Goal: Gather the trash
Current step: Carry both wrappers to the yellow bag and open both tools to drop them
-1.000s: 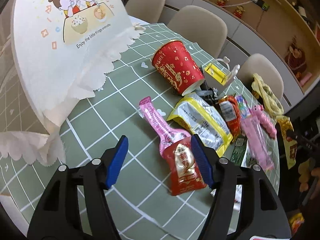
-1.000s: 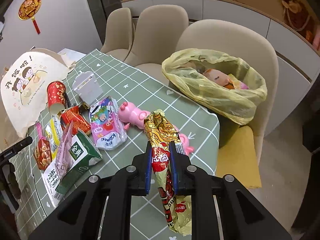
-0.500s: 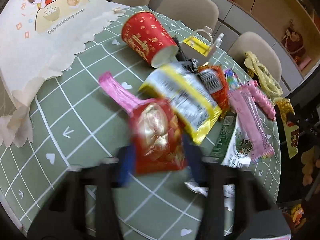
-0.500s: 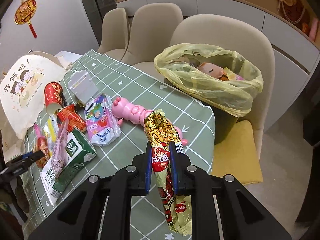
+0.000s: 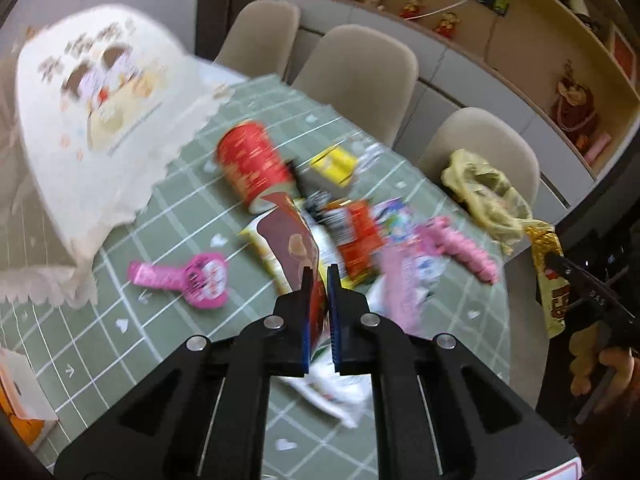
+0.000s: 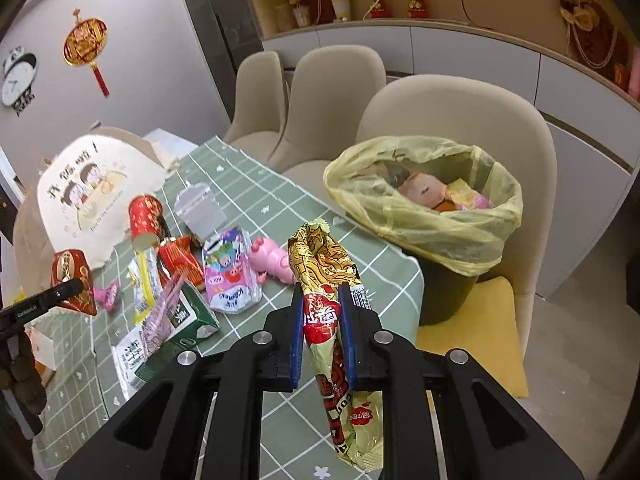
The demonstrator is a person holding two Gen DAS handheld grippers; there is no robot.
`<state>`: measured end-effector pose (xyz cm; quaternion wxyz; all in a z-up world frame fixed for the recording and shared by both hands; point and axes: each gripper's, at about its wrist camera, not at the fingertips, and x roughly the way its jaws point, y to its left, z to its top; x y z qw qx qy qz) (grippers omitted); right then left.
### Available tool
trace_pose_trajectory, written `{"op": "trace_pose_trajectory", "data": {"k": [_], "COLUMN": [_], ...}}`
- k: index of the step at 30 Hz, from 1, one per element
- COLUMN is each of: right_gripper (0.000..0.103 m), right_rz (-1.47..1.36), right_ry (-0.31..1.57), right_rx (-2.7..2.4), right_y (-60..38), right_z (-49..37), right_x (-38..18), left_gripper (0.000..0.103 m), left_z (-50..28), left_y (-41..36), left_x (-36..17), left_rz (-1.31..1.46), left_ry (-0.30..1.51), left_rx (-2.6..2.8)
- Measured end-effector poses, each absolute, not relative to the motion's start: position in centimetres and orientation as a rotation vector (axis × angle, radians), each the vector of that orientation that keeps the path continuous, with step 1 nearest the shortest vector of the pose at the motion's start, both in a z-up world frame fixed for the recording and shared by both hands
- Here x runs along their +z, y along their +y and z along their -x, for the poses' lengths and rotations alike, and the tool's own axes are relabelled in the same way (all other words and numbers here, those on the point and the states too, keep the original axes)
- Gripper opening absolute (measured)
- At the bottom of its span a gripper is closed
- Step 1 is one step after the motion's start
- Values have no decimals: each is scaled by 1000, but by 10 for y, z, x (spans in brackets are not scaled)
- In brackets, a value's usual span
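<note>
My left gripper (image 5: 318,280) is shut on a red snack packet (image 5: 294,250) and holds it above the green checked table (image 5: 120,312); the same packet shows in the right wrist view (image 6: 72,280). My right gripper (image 6: 322,300) is shut on a gold and red wrapper (image 6: 326,276), raised over the table's near edge. A bin lined with a yellow bag (image 6: 424,216), holding several wrappers, stands on a chair to the right of the table. It also shows in the left wrist view (image 5: 484,188).
On the table lie a red paper cup (image 6: 144,216), a pink wrapper (image 5: 188,276), a pink pig toy (image 6: 272,260), a green carton (image 6: 188,320), a colourful pouch (image 6: 228,276) and a large white paper bag (image 6: 80,200). Beige chairs (image 6: 332,92) line the far side.
My left gripper closed on the red packet and lifted it off the table, leaving the pink wrapper behind. My right gripper, holding the gold wrapper, moved slightly toward the bin.
</note>
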<state>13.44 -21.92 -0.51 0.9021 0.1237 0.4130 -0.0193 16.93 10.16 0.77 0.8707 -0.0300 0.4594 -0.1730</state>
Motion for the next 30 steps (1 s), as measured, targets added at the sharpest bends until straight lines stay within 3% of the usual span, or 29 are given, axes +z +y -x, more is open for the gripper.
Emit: {"op": "trace_pose_trajectory", "data": {"k": [13,19,26,28,29,30], "right_gripper": [17,17,17,17,17,17], "right_rz": [-235,-246,-242,-250,-255,-260], "right_ry": [789,793,802,808,812,817], "right_rx": [-97,-135,-136,-134,-133,-130], "right_y": [-316,-379,-434,-446,-450,-453], "right_z": [-155,-189,-240,-254,-258,-264], "right_x": [17,12,1,-4,-6,-9], "left_gripper": [7,6,7,22,39,43], "left_z": [-197,-253,-325,-338,-343,-346], "left_y": [-52,-152,-258,-275,-280,-282], "left_x": [45,28,-31,-48,-54,-60], "left_rz": [50,77,89,62,54,50], "left_ry": [908,985,1183,1229,1244,1254], "left_rx": [-602,-775,-867,-826,-806,-787]}}
